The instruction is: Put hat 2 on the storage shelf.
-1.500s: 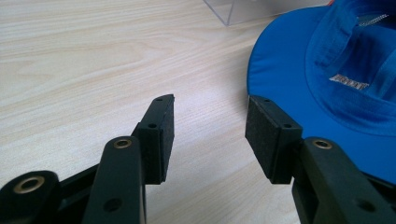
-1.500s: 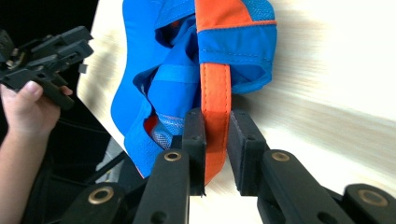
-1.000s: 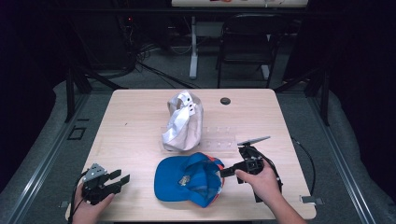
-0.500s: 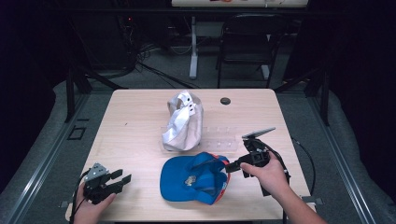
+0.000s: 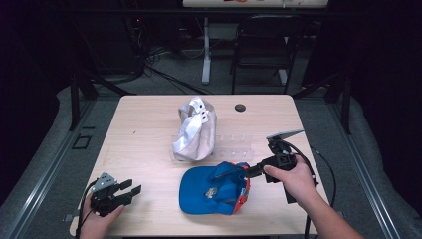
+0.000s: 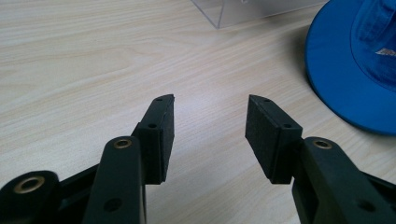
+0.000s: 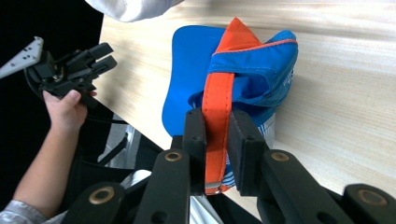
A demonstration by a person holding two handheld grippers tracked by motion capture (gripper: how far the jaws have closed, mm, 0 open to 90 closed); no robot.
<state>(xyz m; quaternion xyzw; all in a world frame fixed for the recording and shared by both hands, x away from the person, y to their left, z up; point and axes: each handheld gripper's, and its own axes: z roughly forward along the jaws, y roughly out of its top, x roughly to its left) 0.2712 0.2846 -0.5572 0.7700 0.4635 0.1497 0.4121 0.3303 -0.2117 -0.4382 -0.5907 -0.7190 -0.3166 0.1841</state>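
Pinching the orange strap point(image 7: 218, 112) of the blue hat point(image 5: 211, 189) between my right gripper point(image 7: 217, 140)'s flat black pads, I hold its soft fabric crown tilted off the pale wood-grain table point(image 5: 144, 124), brim near the front edge. The small emblem on the hat is too blurred to read. My left gripper point(image 6: 210, 126) hovers with jaws apart, holding nothing, beside the brim.
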